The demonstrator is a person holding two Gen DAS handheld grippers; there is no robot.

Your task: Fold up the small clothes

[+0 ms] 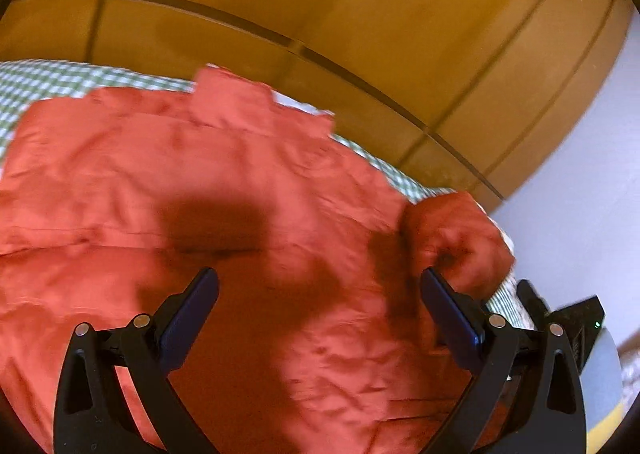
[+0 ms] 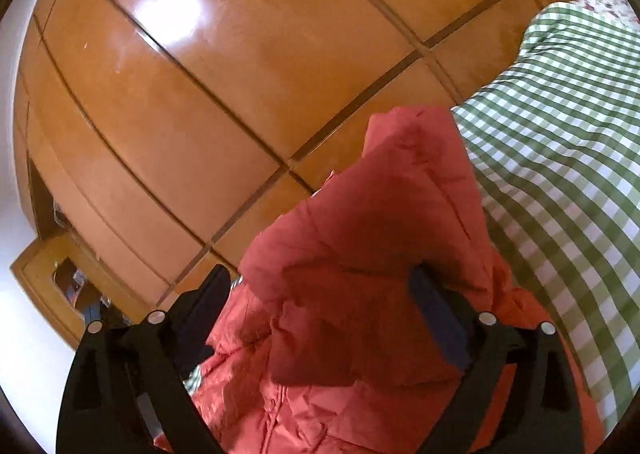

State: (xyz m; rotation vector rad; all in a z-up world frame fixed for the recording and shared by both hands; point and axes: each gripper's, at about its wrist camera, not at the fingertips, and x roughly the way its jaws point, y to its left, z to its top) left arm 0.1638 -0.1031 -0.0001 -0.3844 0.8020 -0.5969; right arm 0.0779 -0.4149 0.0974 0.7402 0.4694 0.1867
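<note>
A red-orange garment (image 1: 160, 173) lies spread over a green and white checked bed cover (image 1: 40, 81). My left gripper (image 1: 320, 286) hovers open just above its middle, with nothing pinched between the blue pads. A bunched fold of the garment (image 1: 460, 238) rises right beside the left gripper's right finger (image 1: 444, 306). In the right wrist view that raised fold (image 2: 380, 213) stands between the wide-open jaws of my right gripper (image 2: 320, 286). The cloth drapes close to the right pad (image 2: 432, 314), and the left finger (image 2: 208, 294) stands apart from it.
Glossy wooden wardrobe doors (image 2: 200, 93) stand just past the bed's edge. More checked cover (image 2: 560, 133) stretches away on the right. A pale wall (image 1: 580, 213) and a black part with a small green light (image 1: 576, 314) show at the right of the left wrist view.
</note>
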